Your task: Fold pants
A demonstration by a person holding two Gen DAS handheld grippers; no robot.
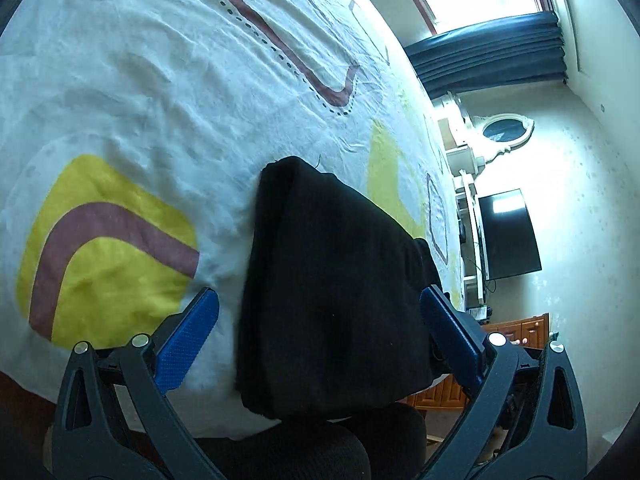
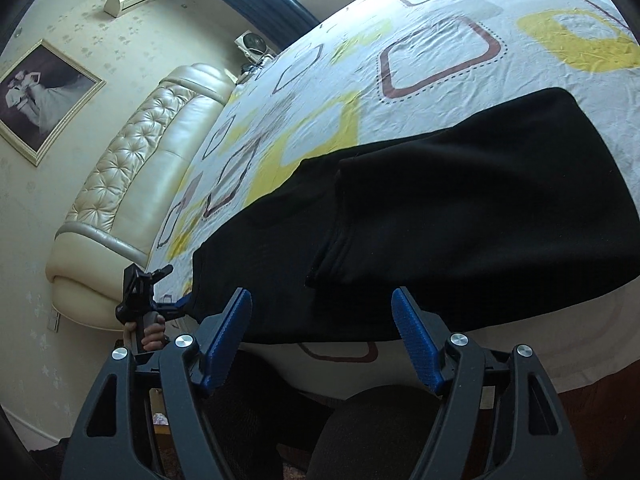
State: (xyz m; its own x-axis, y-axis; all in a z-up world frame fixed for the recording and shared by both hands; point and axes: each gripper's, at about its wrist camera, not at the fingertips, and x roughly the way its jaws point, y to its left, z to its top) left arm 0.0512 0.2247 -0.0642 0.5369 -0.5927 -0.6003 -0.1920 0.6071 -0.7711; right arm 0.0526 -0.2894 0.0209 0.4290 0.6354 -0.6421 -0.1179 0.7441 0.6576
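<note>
The left gripper (image 1: 320, 312) stands wide with its 2 blue pads (image 1: 188, 340) apart, holding nothing; the right gripper (image 2: 322, 316) likewise gapes empty. The black pants (image 2: 440, 220), folded over, lie on the patterned bedsheet (image 1: 140, 92), at 12 o'clock from both grippers.

Black plastic linkage frames with triangular cut-outs on left gripper (image 1: 319, 312) and right gripper (image 2: 321, 326). Round silver screw heads at pivots just behind blue ribbed finger pads (image 2: 416, 340). Bare hand (image 2: 154, 334) on dark handle, below left gripper's black body.
</note>
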